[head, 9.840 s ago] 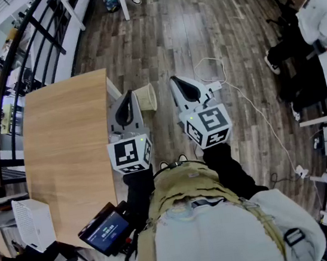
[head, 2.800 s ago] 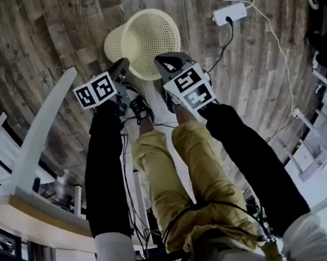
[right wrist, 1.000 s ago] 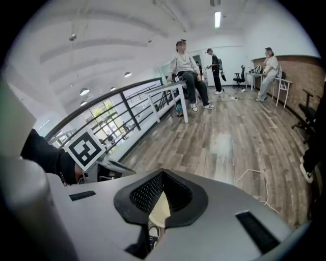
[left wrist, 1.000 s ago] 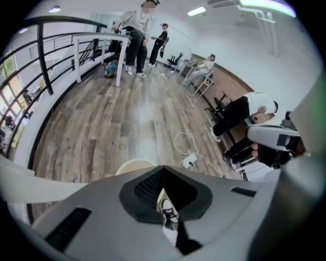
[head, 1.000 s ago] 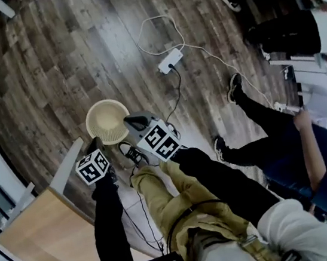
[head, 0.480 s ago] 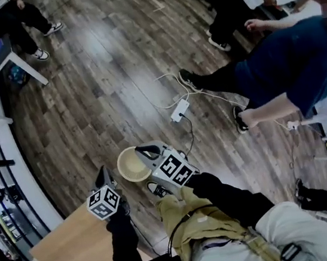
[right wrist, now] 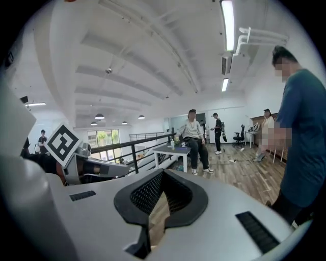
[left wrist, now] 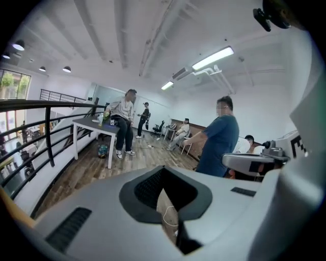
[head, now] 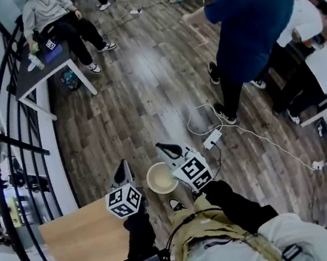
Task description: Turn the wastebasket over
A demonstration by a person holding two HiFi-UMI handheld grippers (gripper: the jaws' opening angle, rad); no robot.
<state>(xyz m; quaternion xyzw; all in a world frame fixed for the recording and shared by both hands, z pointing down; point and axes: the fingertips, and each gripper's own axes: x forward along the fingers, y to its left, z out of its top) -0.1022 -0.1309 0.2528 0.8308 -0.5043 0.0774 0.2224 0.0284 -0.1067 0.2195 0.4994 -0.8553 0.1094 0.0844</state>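
The cream mesh wastebasket (head: 160, 178) stands upright on the wood floor, mouth up, just ahead of my feet. In the head view my left gripper (head: 123, 172) hangs to the basket's left and my right gripper (head: 167, 150) to its upper right. Both are well above the basket and clear of it. Each one's jaws are shut with nothing between them. The left gripper (left wrist: 164, 178) and the right gripper (right wrist: 161, 186) point out across the room in their own views, and the basket does not show there.
A wooden table (head: 83, 246) is at my lower left beside a black railing (head: 11, 118). A power strip (head: 213, 138) with white cable lies right of the basket. A person in blue (head: 244, 19) stands beyond it; another sits by a dark table (head: 45, 59).
Both grippers have risen far above the floor and tilted up toward level. The basket, tipped on its side 2.8 s ago, has stood upright over the last second and looks smaller and farther below.
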